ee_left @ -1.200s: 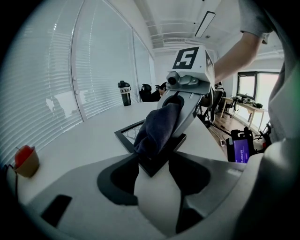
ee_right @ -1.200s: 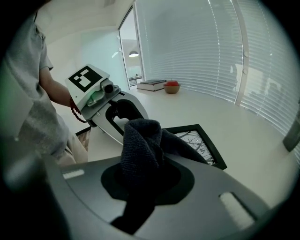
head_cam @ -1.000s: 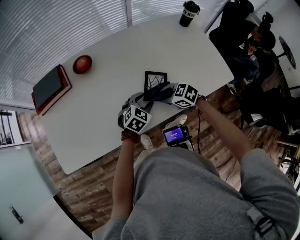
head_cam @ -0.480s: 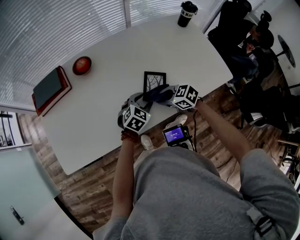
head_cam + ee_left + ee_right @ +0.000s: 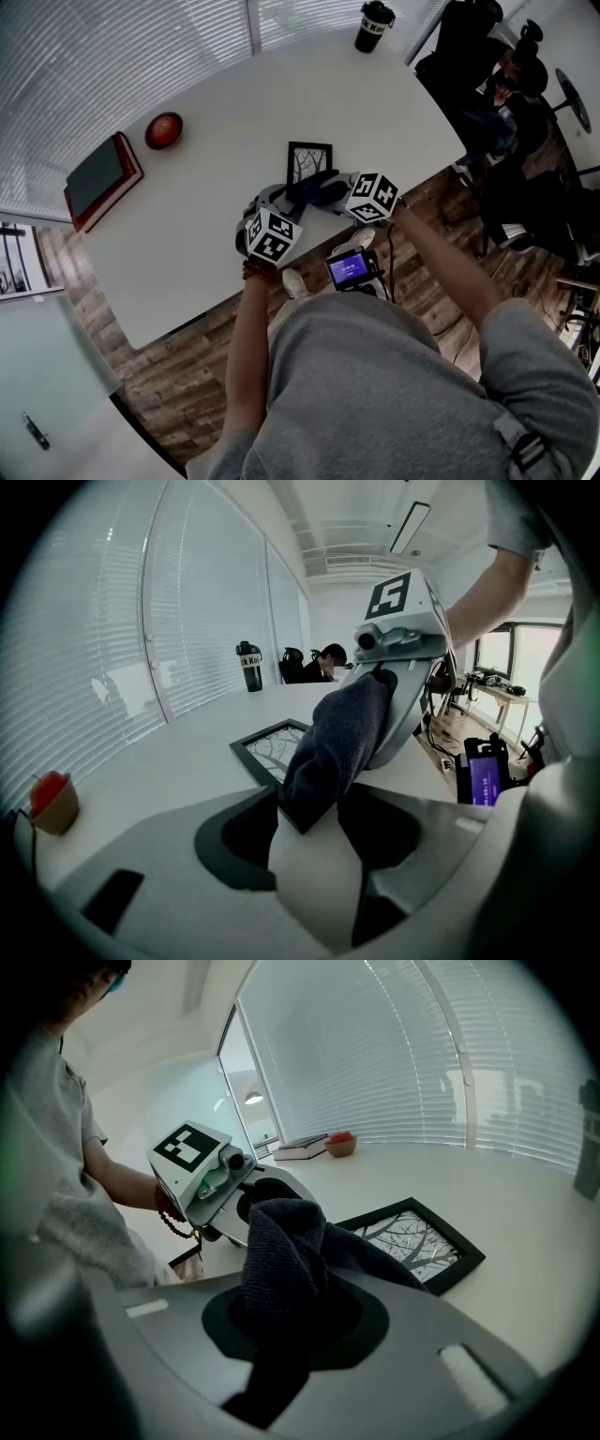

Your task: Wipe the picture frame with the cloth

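The black picture frame (image 5: pixel 310 159) lies flat on the white table (image 5: pixel 206 216), with a tree print under its glass. My left gripper (image 5: pixel 309 822) sits at the frame's near corner (image 5: pixel 292 810), its jaws closed against the two sides of that corner. A dark cloth (image 5: pixel 281 1241) is bunched in my right gripper (image 5: pixel 298 1321), which is shut on it. The cloth (image 5: pixel 312 186) hangs over the near edge of the frame and hides that part. The two grippers meet there, almost touching.
A reddish bowl (image 5: pixel 163 129) and a red-covered book (image 5: pixel 101 176) lie at the table's left. A black cup (image 5: pixel 372 25) stands at the far edge. A small lit screen (image 5: pixel 350 270) hangs by the near table edge. A person (image 5: pixel 487 84) sits at the right.
The right gripper has rolled slightly with the cloth at the frame's near edge. The left gripper and the frame have stayed put.
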Available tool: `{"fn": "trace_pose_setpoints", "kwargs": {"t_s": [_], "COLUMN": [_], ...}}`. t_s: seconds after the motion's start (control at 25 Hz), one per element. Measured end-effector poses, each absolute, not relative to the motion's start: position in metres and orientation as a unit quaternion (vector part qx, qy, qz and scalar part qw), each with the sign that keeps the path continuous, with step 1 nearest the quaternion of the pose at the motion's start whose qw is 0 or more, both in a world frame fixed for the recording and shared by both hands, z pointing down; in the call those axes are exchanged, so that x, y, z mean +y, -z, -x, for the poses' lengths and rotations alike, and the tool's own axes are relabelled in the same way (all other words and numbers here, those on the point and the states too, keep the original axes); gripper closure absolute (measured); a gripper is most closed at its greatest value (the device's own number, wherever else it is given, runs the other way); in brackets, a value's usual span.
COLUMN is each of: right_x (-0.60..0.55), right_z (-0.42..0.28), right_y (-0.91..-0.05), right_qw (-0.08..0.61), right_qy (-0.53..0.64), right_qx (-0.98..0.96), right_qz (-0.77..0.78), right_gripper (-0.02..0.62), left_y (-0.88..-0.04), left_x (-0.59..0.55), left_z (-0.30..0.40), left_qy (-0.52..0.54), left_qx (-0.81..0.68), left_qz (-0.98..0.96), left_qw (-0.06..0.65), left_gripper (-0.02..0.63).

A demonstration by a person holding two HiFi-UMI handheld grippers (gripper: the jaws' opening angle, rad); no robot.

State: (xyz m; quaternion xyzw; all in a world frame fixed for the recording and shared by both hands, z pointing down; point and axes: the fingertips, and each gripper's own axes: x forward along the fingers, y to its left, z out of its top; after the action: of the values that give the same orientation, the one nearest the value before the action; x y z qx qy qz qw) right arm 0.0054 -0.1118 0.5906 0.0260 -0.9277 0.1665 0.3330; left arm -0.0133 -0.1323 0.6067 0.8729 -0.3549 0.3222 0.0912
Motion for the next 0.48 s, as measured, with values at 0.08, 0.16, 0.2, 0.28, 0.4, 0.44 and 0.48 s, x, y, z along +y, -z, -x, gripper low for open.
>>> {"fn": "trace_pose_setpoints", "kwargs": {"t_s": [0.08, 0.16, 0.2, 0.28, 0.4, 0.44, 0.48], "right_x": [-0.11, -0.109, -0.108, -0.107, -0.101, -0.099, -0.097], "right_z": [-0.005, -0.005, -0.005, -0.005, -0.005, -0.005, -0.005], "right_y": [-0.59, -0.59, -0.59, -0.589, -0.588, -0.588, -0.587], "right_qw": [0.332, 0.333, 0.332, 0.326, 0.313, 0.309, 0.307], "right_qy": [-0.161, -0.148, -0.141, -0.138, -0.147, -0.151, -0.154], "right_qx": [-0.929, -0.931, -0.932, -0.934, -0.937, -0.937, -0.938], "right_qz": [-0.03, -0.037, -0.041, -0.047, -0.05, -0.051, -0.052], "right_gripper": [0.532, 0.532, 0.532, 0.532, 0.532, 0.532, 0.532], "left_y": [-0.606, -0.606, -0.606, -0.606, -0.606, -0.606, -0.606], "left_x": [-0.132, -0.132, -0.132, -0.132, -0.132, -0.132, -0.132], "left_z": [0.013, 0.013, 0.013, 0.013, 0.013, 0.013, 0.013], "left_qy": [-0.322, -0.321, -0.322, -0.321, -0.321, -0.321, -0.321], "left_qx": [-0.355, -0.355, -0.355, -0.355, -0.355, -0.354, -0.354], "left_qz": [-0.873, -0.873, -0.873, -0.873, -0.874, -0.874, -0.874], "left_qw": [0.091, 0.091, 0.09, 0.09, 0.09, 0.09, 0.09], "left_gripper": [0.402, 0.402, 0.402, 0.402, 0.402, 0.401, 0.4]}}
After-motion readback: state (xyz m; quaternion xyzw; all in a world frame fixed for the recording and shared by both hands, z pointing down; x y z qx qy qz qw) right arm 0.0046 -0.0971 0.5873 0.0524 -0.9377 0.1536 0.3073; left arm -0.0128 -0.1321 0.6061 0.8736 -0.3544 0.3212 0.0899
